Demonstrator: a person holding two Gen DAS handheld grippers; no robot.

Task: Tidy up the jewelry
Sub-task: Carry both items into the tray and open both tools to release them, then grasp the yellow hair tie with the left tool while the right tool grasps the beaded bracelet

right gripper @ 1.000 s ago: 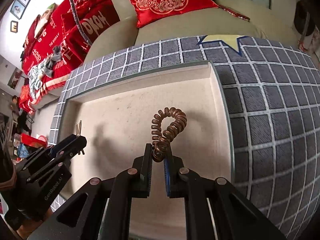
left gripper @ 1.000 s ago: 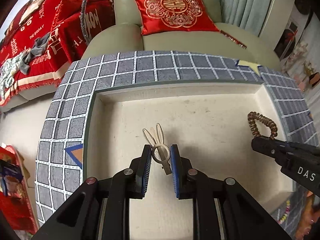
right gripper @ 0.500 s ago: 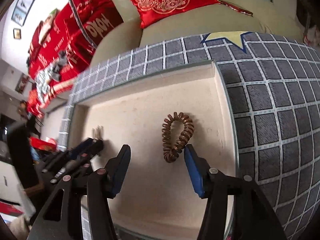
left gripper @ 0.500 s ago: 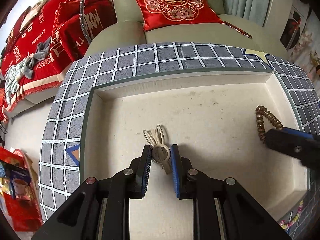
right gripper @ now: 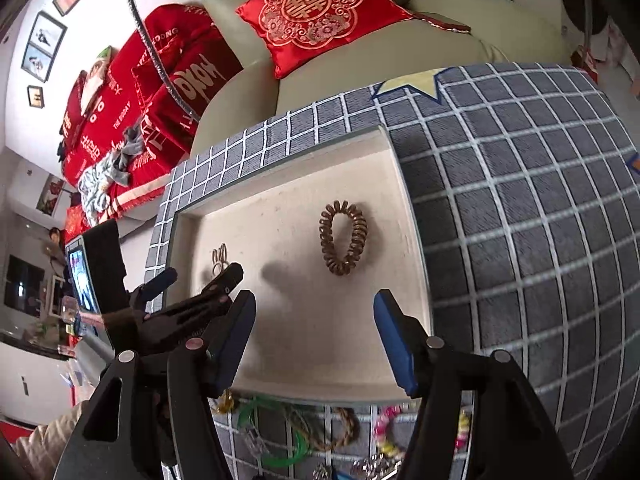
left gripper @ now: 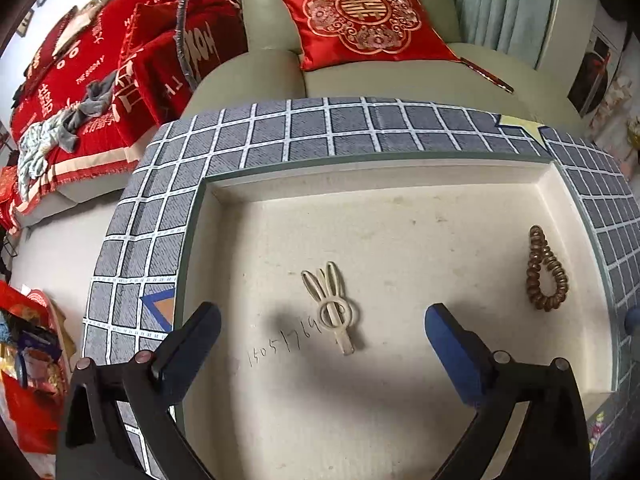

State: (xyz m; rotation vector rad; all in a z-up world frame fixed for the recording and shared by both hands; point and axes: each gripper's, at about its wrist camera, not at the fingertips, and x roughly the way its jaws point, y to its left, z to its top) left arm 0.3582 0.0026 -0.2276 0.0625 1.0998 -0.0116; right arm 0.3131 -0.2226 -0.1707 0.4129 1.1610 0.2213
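Note:
A cream bunny-ear hair clip lies flat on the floor of a shallow cream tray. My left gripper hovers over it, its jaws opening wide on either side, pads clear of the clip. A brown spiral hair tie lies near the tray's right wall, also visible as the brown coil. My right gripper is drawn back from it, jaws opening, nothing between them. In the right wrist view, the left gripper sits over the small clip.
The tray rests on a grey grid-patterned cloth. Below the tray's near edge lie a green bangle, bead bracelets and other jewelry. A sofa with a red cushion stands behind. Handwritten digits mark the tray floor.
The left gripper opened wide and let go of the clip, which now lies flat. The right gripper opened, released the hair tie and pulled back and up; the tie lies on the tray.

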